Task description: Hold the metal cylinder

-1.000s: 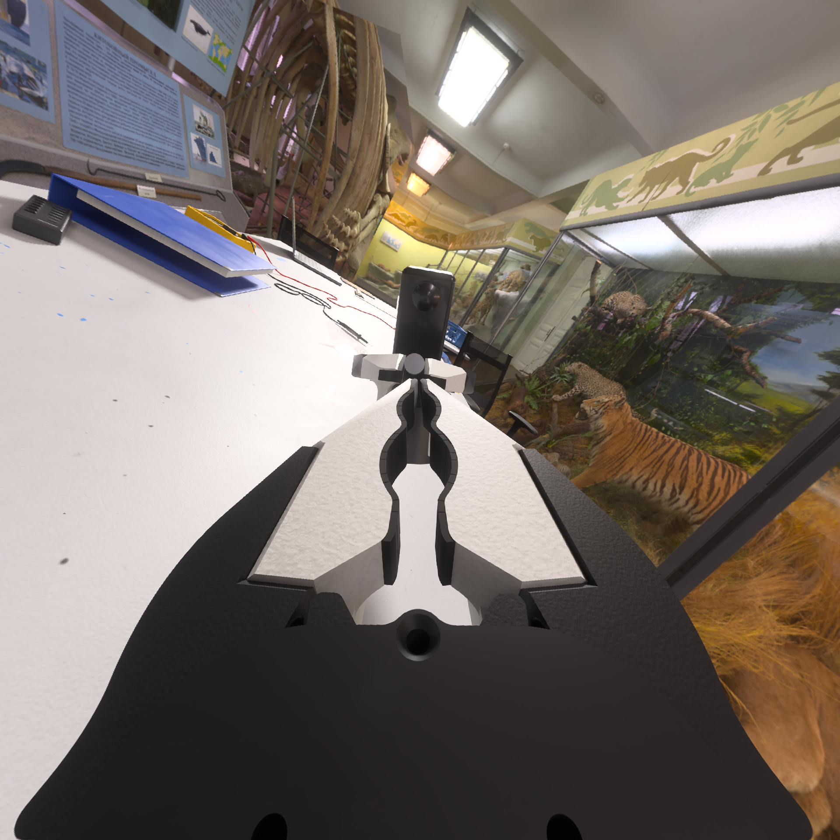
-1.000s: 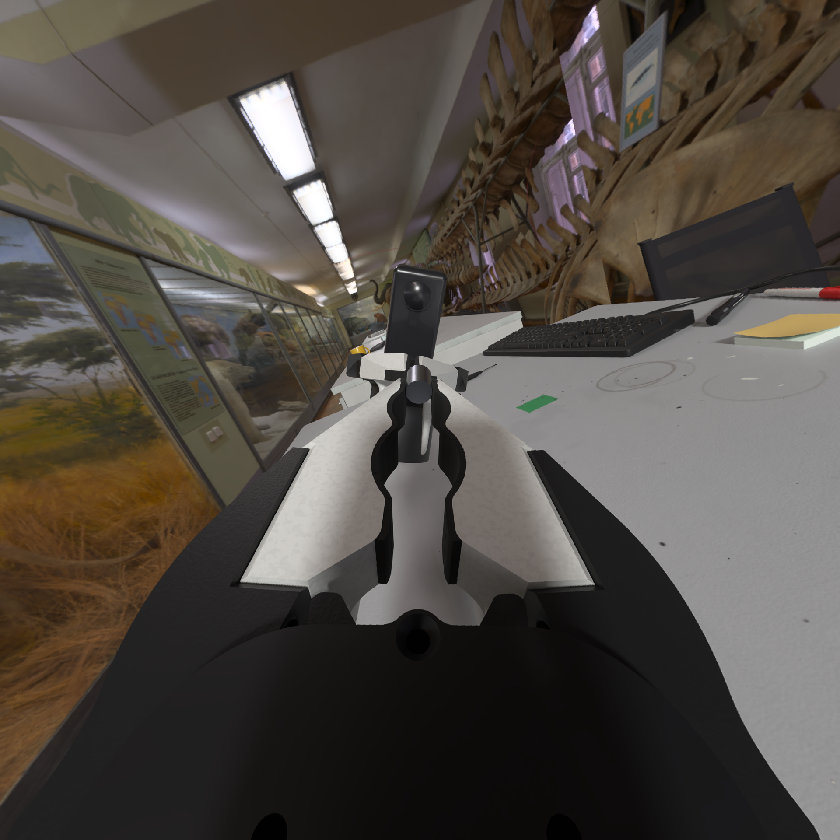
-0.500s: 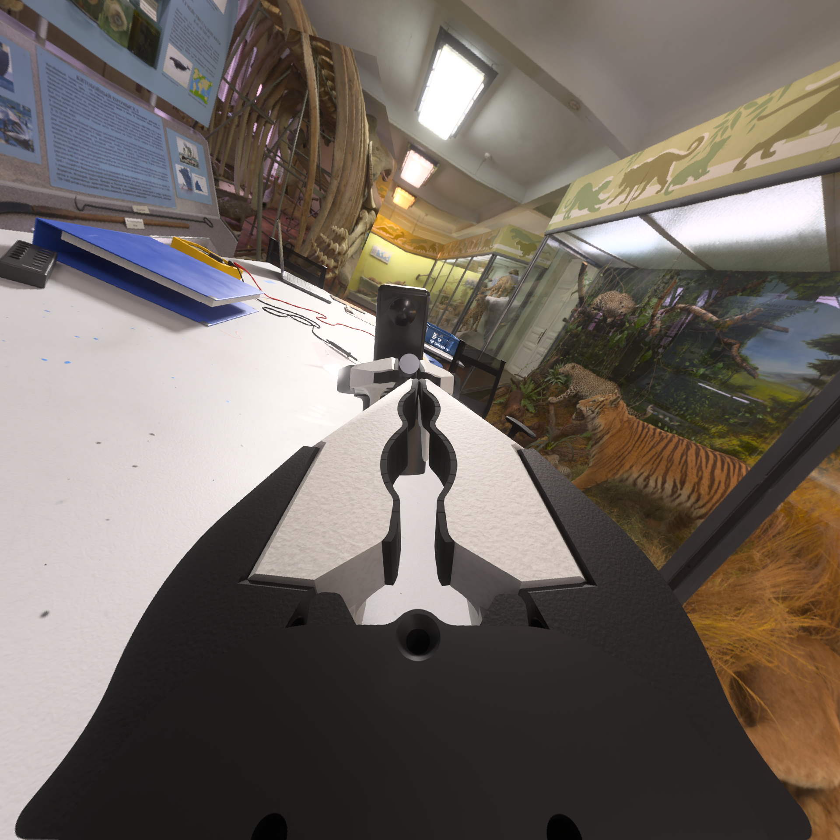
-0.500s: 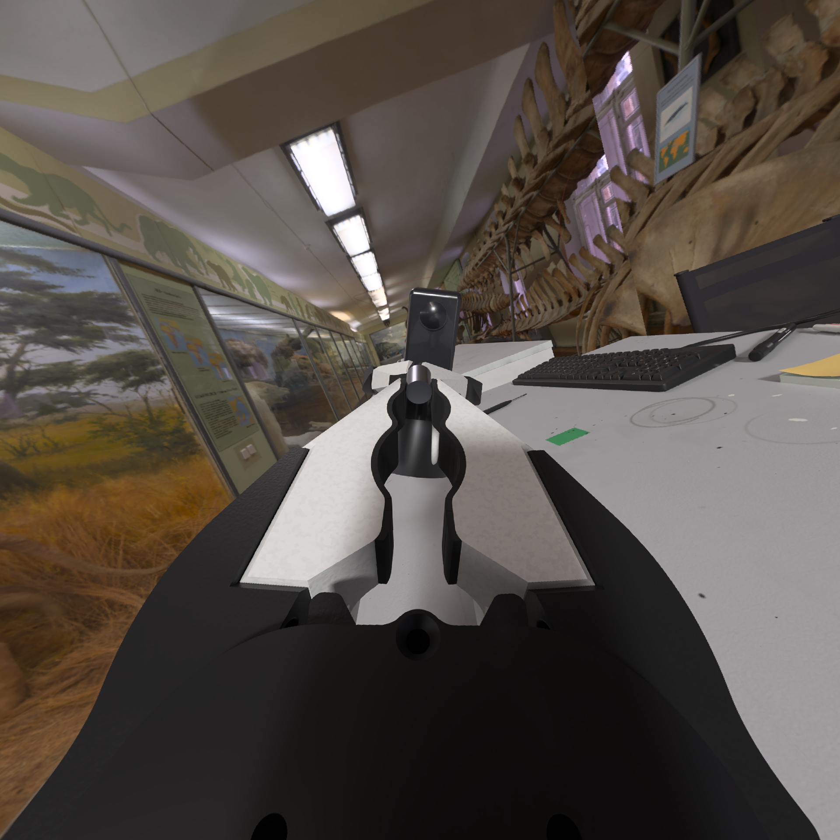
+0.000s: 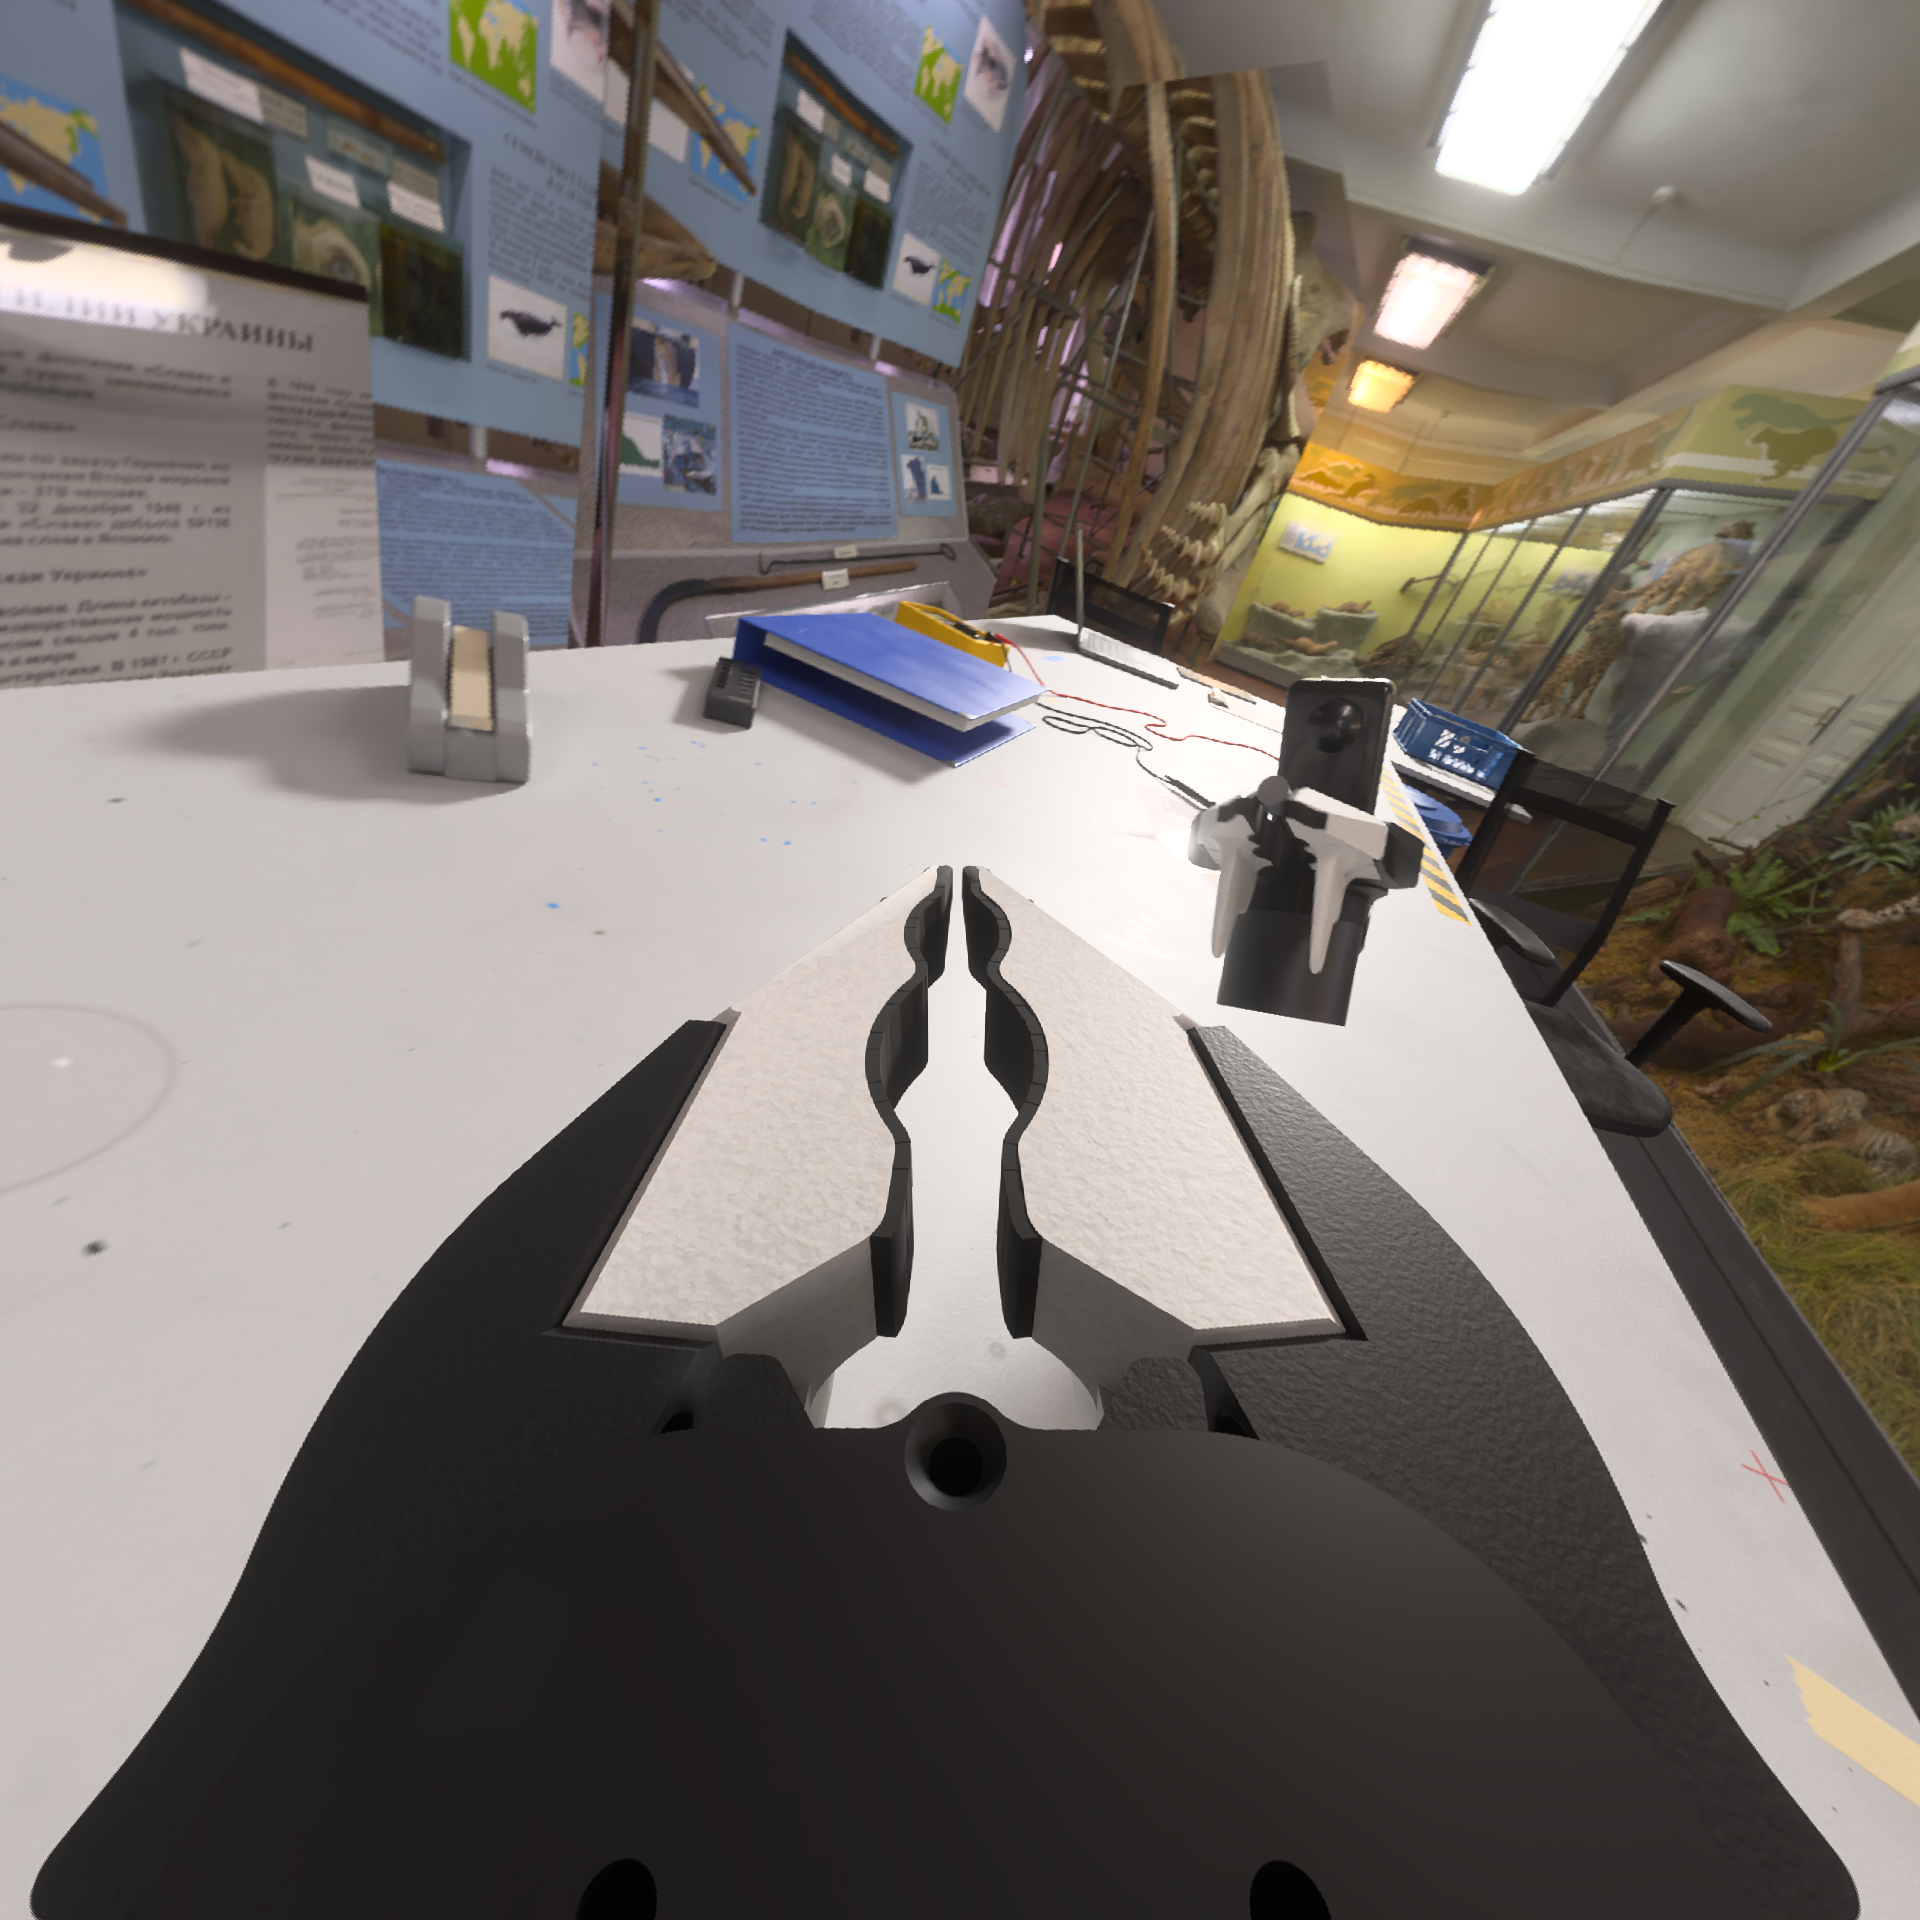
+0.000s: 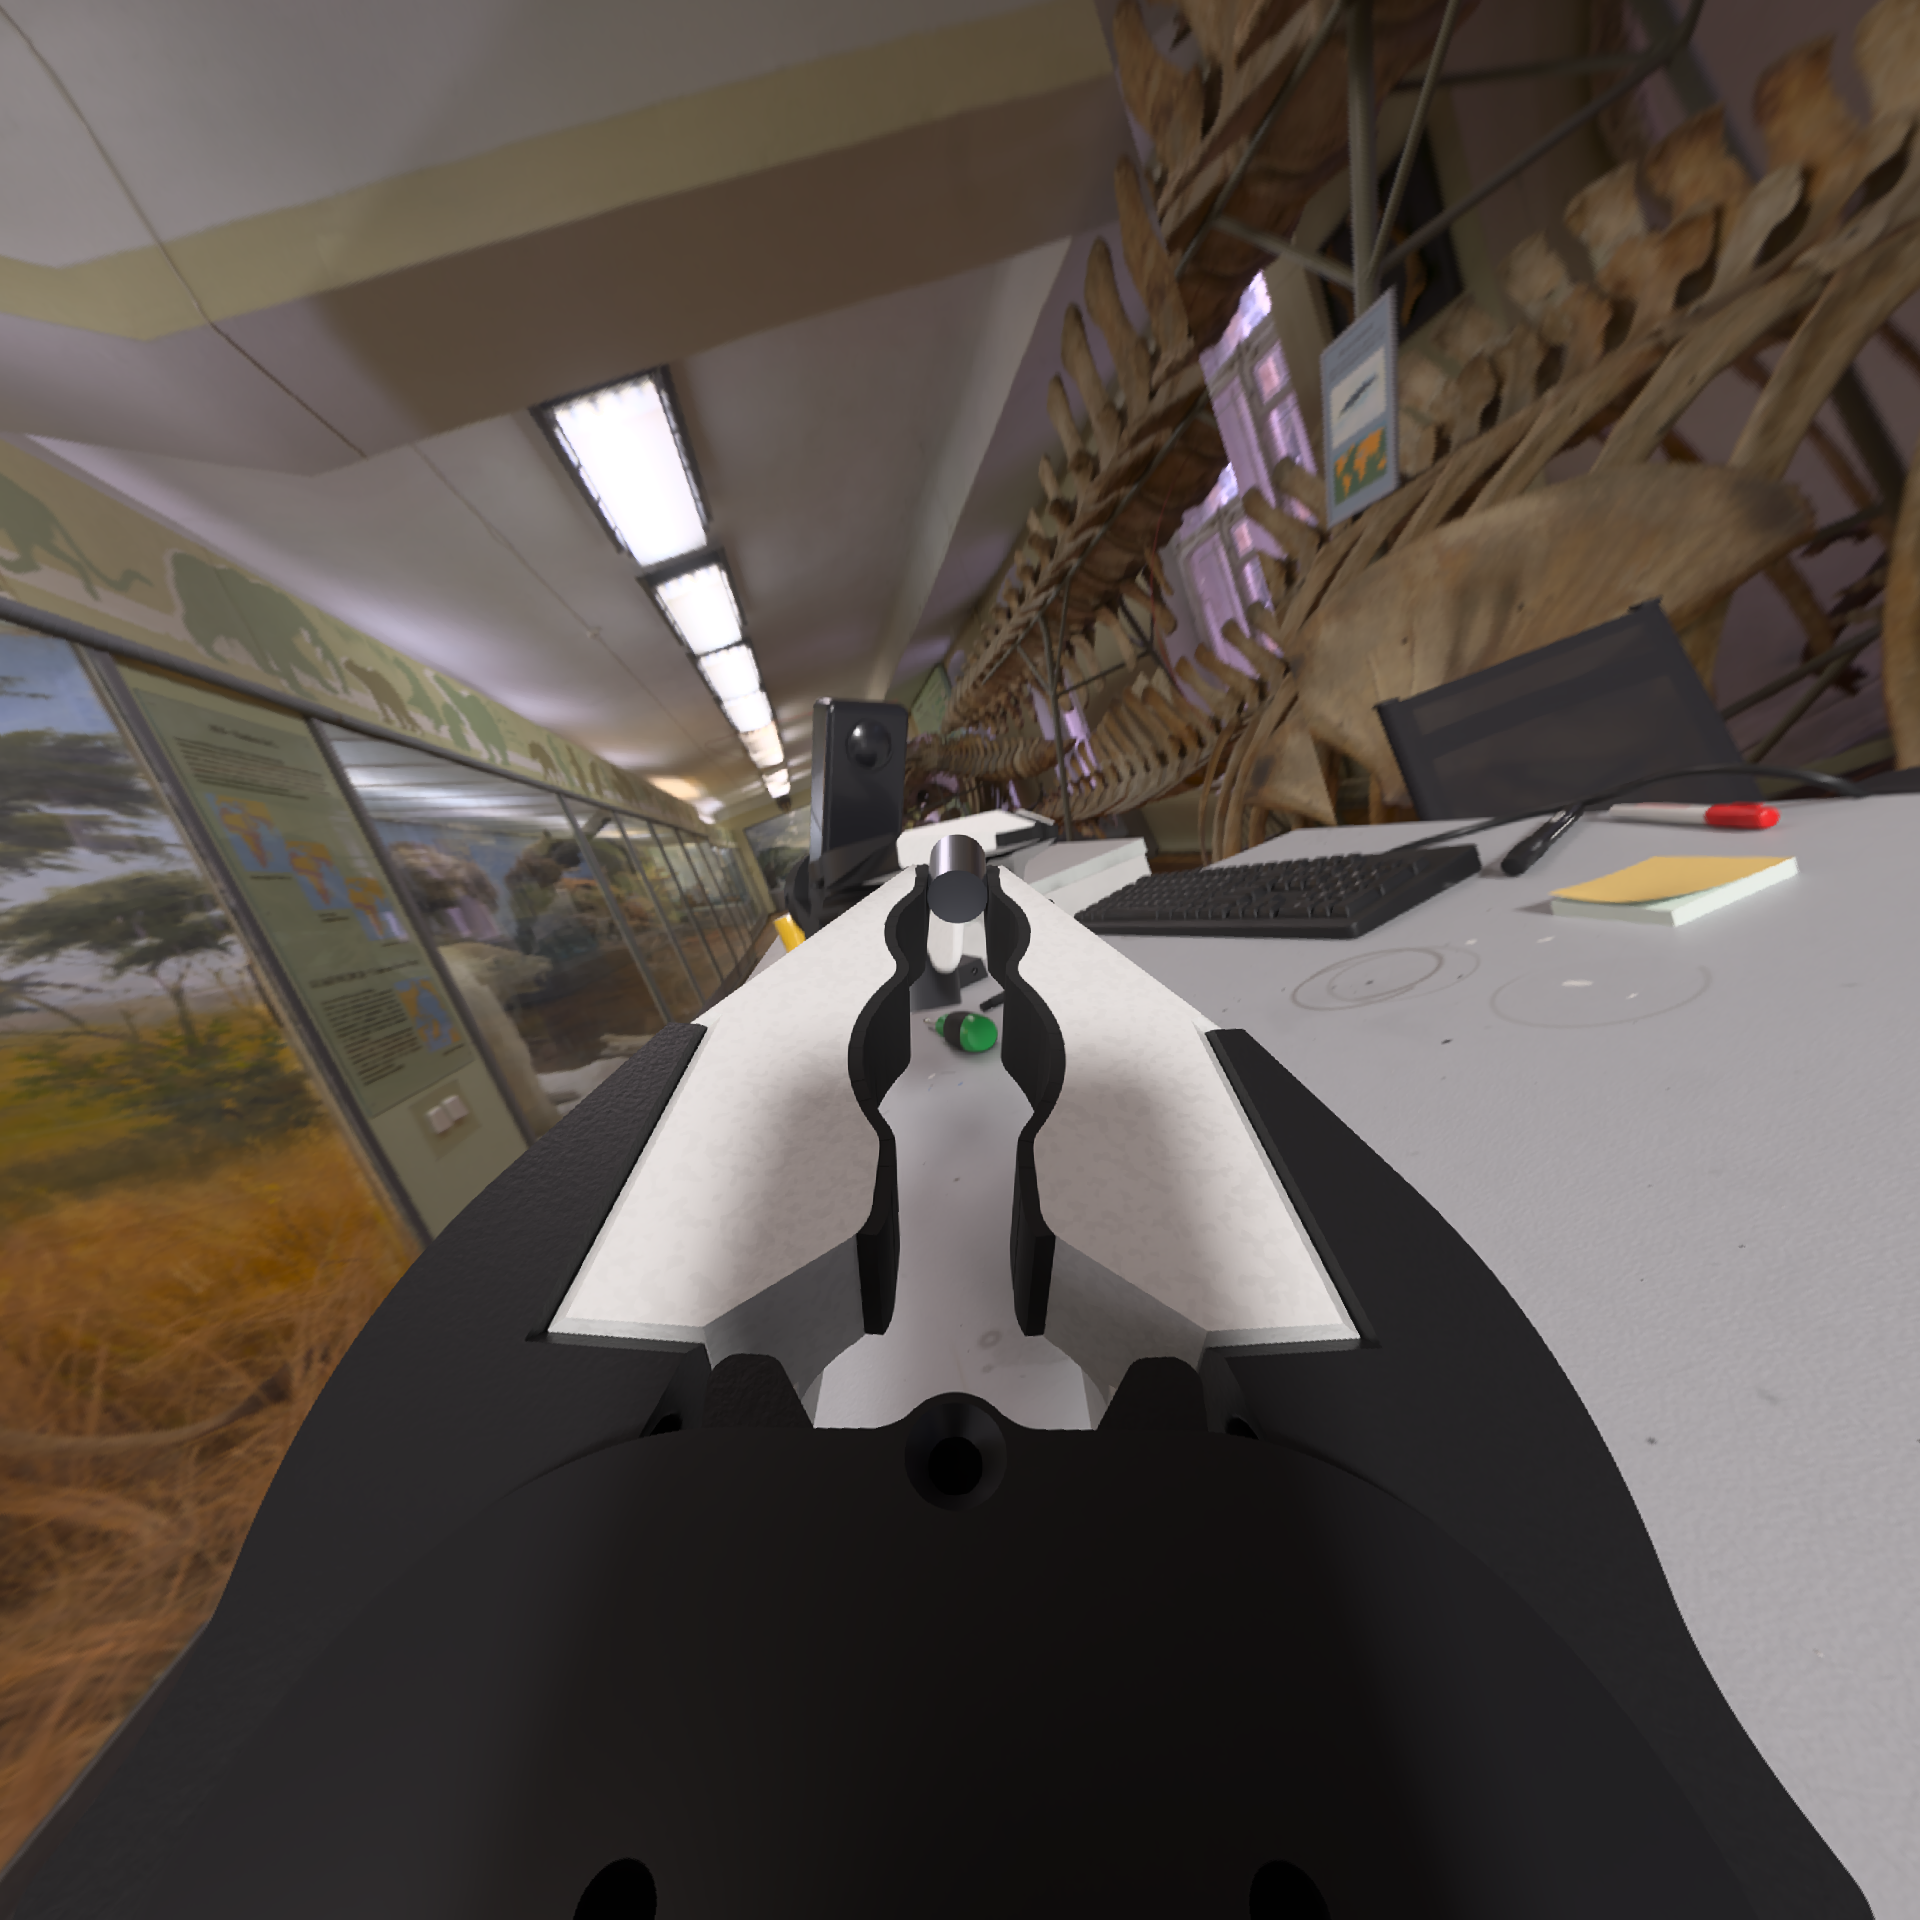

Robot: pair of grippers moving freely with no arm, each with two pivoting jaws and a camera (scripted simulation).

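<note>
Left wrist view: on the table [image 5: 312, 1039], a slotted block [image 5: 468, 701] stands far left; a binder [image 5: 883, 686] lies to its right with a small box [image 5: 732, 691] just beside it. Right wrist view: a keyboard [image 6: 1288, 899] lies far, a notepad [image 6: 1673, 888] to its right.

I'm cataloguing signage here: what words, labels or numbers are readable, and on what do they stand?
White placard: printed heading and paragraphs; I do not quote writing.
Blue wall panels: print too small to read.
Blue crate: white marking, blurred.
Hanging card: too small.
Metal cylinder: no writing.
</note>
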